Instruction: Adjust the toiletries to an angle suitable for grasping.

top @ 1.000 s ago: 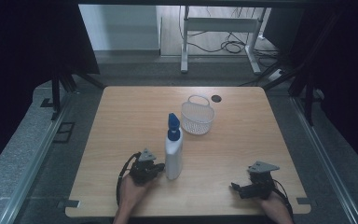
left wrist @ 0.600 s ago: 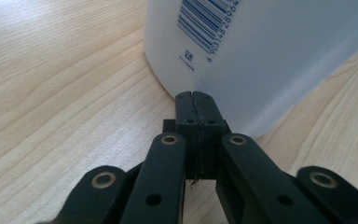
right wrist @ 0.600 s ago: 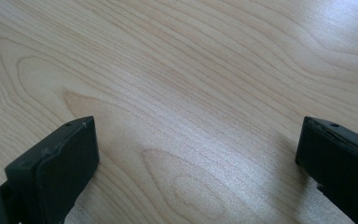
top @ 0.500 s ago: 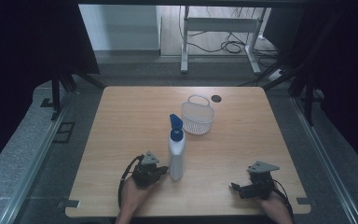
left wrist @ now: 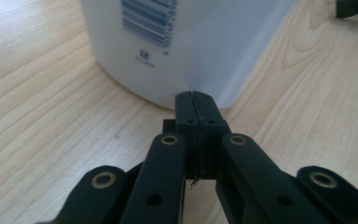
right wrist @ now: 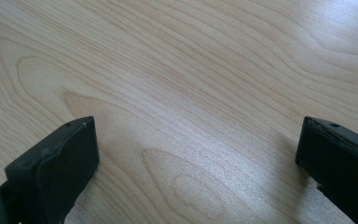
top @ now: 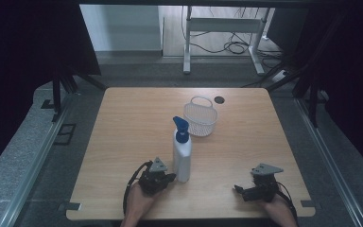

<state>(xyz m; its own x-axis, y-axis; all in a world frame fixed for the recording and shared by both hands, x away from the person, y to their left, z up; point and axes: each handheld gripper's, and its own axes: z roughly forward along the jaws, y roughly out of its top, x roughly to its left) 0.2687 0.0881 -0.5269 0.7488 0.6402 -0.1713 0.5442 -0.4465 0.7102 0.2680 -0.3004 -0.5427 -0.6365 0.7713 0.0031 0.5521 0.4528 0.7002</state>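
Note:
A white bottle [top: 182,156] with a blue pump top stands upright on the wooden table [top: 123,123], near the front and slightly left of centre. My left gripper [top: 171,178] lies low on the table just left of the bottle's base. In the left gripper view its jaws are shut, with the tips [left wrist: 196,95] against the bottom of the bottle [left wrist: 186,42] and nothing between them. My right gripper [top: 239,190] rests near the front right of the table. Its jaws [right wrist: 198,135] are spread wide over bare wood.
A white mesh basket [top: 201,118] with a handle stands behind the bottle, toward the table's middle. A small black round cap [top: 219,100] sits in the tabletop near the far edge. A metal stand and cables lie on the floor beyond the table.
My left gripper has slid a little to the right along the table, and the bottle has shifted right with it. The right gripper has stayed still.

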